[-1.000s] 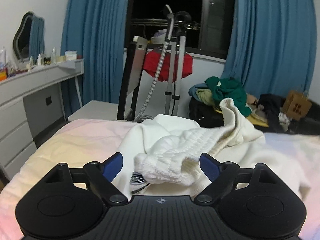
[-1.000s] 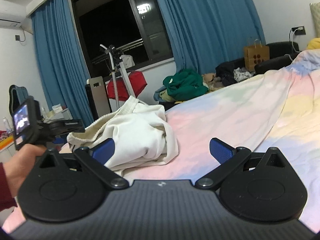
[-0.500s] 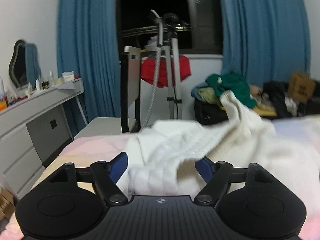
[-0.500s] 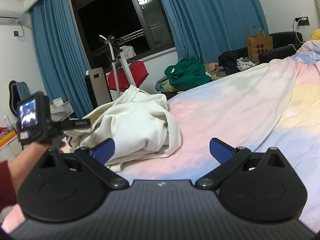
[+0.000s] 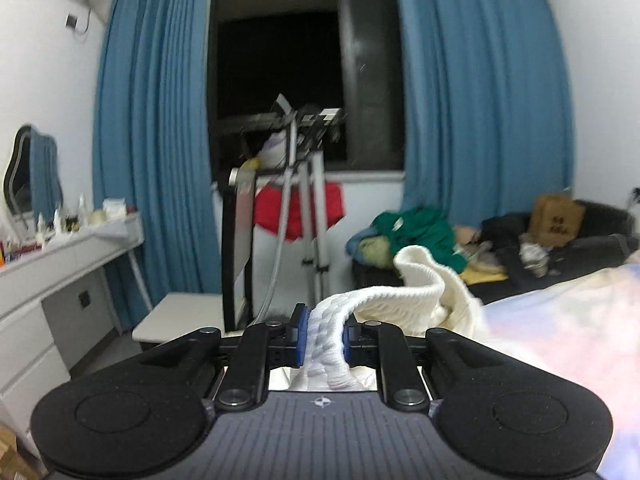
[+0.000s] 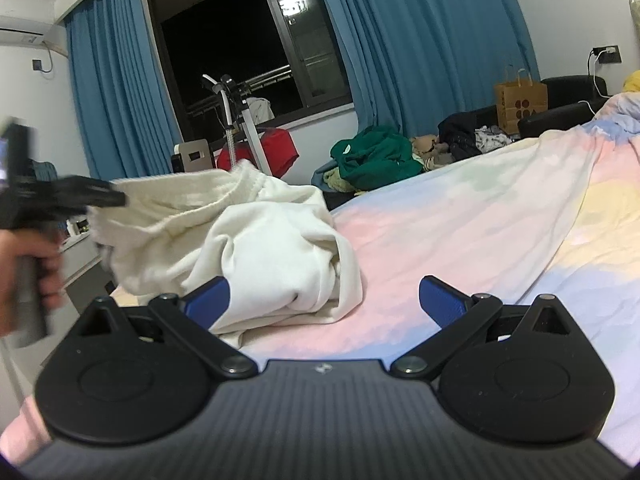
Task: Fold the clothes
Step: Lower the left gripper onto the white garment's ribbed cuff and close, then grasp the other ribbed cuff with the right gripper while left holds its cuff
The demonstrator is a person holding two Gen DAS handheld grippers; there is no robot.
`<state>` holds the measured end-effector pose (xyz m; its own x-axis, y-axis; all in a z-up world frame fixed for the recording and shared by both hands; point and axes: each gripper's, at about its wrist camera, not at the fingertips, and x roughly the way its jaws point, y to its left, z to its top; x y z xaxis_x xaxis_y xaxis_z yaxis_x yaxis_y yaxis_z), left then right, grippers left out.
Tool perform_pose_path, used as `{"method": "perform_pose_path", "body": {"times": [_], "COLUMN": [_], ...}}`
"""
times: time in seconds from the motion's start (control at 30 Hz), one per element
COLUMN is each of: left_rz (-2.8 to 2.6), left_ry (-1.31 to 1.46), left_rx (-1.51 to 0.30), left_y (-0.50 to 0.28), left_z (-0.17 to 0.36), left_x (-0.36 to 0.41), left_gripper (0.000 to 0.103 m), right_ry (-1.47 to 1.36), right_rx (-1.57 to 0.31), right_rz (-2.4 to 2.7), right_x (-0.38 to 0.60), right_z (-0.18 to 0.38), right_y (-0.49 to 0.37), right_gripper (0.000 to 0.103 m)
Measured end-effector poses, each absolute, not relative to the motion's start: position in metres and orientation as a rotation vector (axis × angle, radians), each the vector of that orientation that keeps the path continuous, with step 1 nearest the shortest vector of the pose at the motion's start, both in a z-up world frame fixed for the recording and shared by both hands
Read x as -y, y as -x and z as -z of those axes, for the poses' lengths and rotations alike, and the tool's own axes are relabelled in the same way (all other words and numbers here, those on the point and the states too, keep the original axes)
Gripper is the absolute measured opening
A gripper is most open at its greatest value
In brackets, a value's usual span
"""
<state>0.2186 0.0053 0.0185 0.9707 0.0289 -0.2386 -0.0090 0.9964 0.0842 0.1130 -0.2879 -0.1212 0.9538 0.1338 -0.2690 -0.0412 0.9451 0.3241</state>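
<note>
My left gripper (image 5: 323,338) has just been closing, and its blue pads now pinch the ribbed hem of the cream sweatshirt (image 5: 404,300), lifting that edge off the bed (image 5: 568,328). From my right wrist view the garment's bulk (image 6: 256,248) lies crumpled on the pastel bedsheet (image 6: 460,240), near the bed's left end. My right gripper (image 6: 323,300) stands wide open, holding nothing, its left pad just beside the cloth. Beyond are blue curtains (image 6: 420,40) and a green clothes pile (image 6: 376,156).
</note>
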Motion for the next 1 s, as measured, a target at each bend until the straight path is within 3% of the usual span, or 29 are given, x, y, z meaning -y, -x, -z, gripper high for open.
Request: {"method": "perform_pose_path", "body": {"times": [0.17,0.3,0.5,0.77,1.0], "left_rz": [0.04,-0.023,-0.168,-0.141,-0.128], "left_ry": [-0.075,-0.077,-0.009,0.085,0.156], "left_rx": [-0.225,-0.395,-0.625,-0.623,-0.612], "left_y": [-0.128,-0.086,-0.08,-0.075,-0.074], "left_z": [-0.034,-0.01,0.044,0.043,0.044], "left_x": [-0.027,-0.046,-0.06,-0.072,-0.096], "left_gripper": [0.017,0.015,0.013,0.015,0.018], "right_ry": [-0.309,-0.296,-0.212,-0.126,-0.166], "right_rx": [-0.253,-0.233,-0.246,-0.335,-0.394], "right_rz": [-0.097,-0.114,-0.162,-0.21,-0.213], "right_x": [0.287,0.285,0.271,0.253,0.252], "right_z": [0.11,0.101,0.094,0.1,0.107], "right_y": [-0.101,-0.089,-0.07,-0.068,-0.076], "right_gripper": [0.103,0.103,0.103,0.102,0.094]}}
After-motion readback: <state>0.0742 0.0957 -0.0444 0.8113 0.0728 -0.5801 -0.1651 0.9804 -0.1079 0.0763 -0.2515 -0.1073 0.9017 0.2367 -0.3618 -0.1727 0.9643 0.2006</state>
